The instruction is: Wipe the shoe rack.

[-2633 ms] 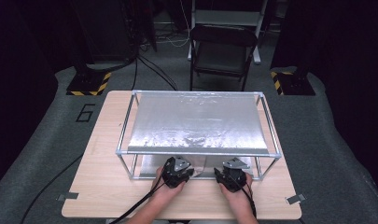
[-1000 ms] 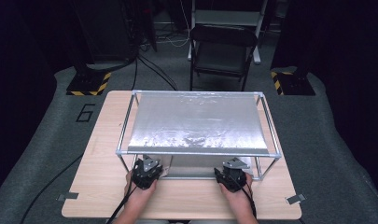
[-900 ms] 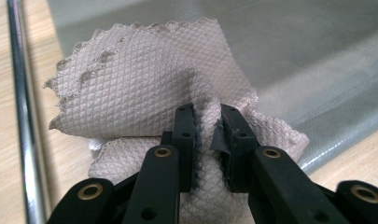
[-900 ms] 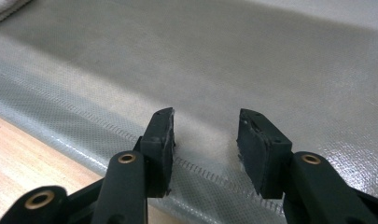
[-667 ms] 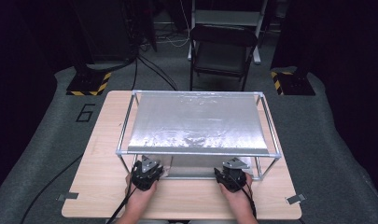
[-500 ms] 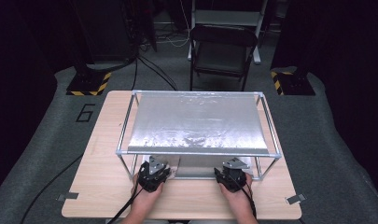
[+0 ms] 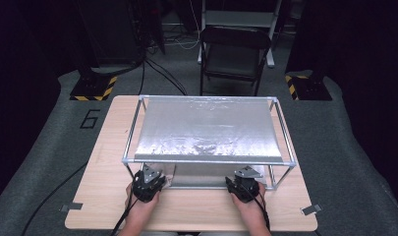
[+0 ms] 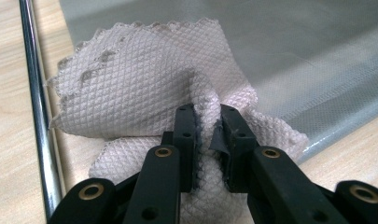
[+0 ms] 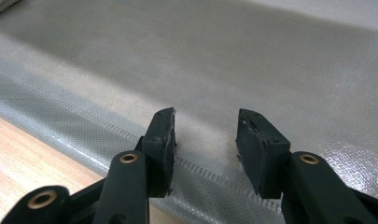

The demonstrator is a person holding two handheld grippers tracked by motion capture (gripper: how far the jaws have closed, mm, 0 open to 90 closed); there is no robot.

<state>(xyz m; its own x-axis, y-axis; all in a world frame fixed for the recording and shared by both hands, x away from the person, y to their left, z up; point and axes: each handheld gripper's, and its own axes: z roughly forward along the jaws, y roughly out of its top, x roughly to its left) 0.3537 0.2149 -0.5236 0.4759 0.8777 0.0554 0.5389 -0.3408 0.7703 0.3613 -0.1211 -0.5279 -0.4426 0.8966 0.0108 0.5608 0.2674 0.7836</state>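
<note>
In the left gripper view, my left gripper (image 8: 207,116) is shut on a bunched fold of a white waffle-weave cloth (image 8: 140,79) with a few grey stains. The cloth lies partly on a silver sheet (image 8: 294,56) and partly on the wooden table. My right gripper (image 9: 205,126) stands open just above the stitched hem of the silver sheet (image 9: 224,60), nothing between its pads. From above, both grippers, left (image 7: 148,181) and right (image 7: 244,184), sit at the near side of a metal tube frame (image 7: 209,161), reaching under its silver top sheet (image 7: 206,130).
A chrome rod (image 8: 37,116) of the frame runs close beside the cloth. The wooden table (image 7: 108,162) has bare strips left, right and in front of the frame. A black folding chair (image 7: 233,54) stands beyond the table's far edge.
My left gripper has shifted left along the frame's near side since the earliest frame and has hardly moved in the last second. The right gripper has stayed put.
</note>
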